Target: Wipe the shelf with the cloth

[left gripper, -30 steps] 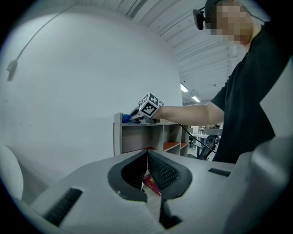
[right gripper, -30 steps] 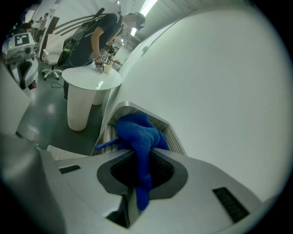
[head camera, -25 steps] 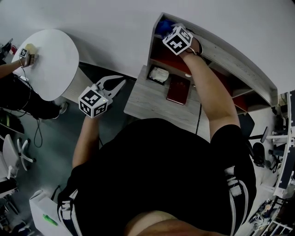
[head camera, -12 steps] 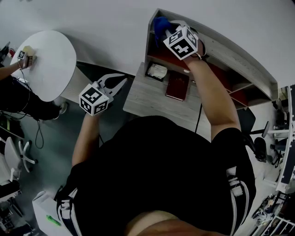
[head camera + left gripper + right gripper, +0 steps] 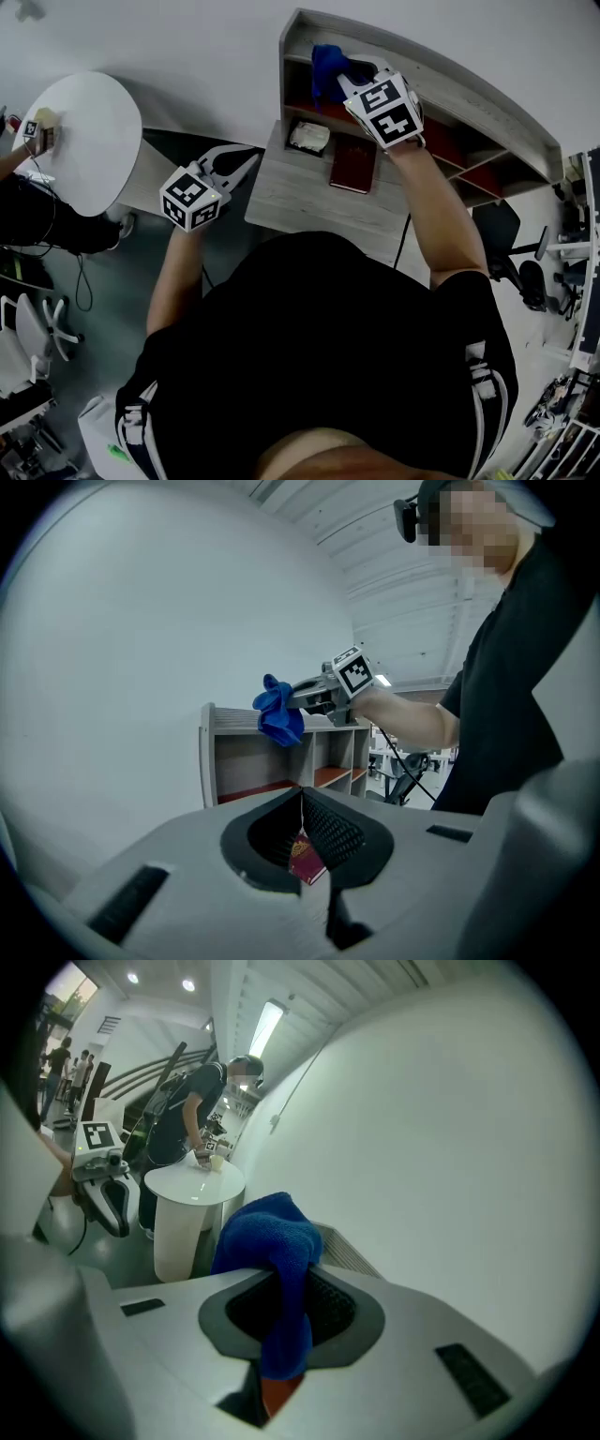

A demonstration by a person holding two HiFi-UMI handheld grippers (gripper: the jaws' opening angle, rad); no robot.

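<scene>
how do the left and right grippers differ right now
The right gripper is shut on the blue cloth; the left gripper is shut on nothing. The right gripper is up at the top left end of the shelf; the left gripper is held lower, off the left edge of the desk, clear of the shelf. Both carry a square-marker cube and have their jaws together.

Two grippers show: the left gripper [image 5: 246,159] at mid-left and the right gripper [image 5: 351,73] at upper centre. There is one blue cloth [image 5: 327,66], one shelf [image 5: 473,105], one desk [image 5: 300,199], one red book [image 5: 353,165], one white bundle [image 5: 307,137] and one round table [image 5: 86,141] at upper left.
</scene>
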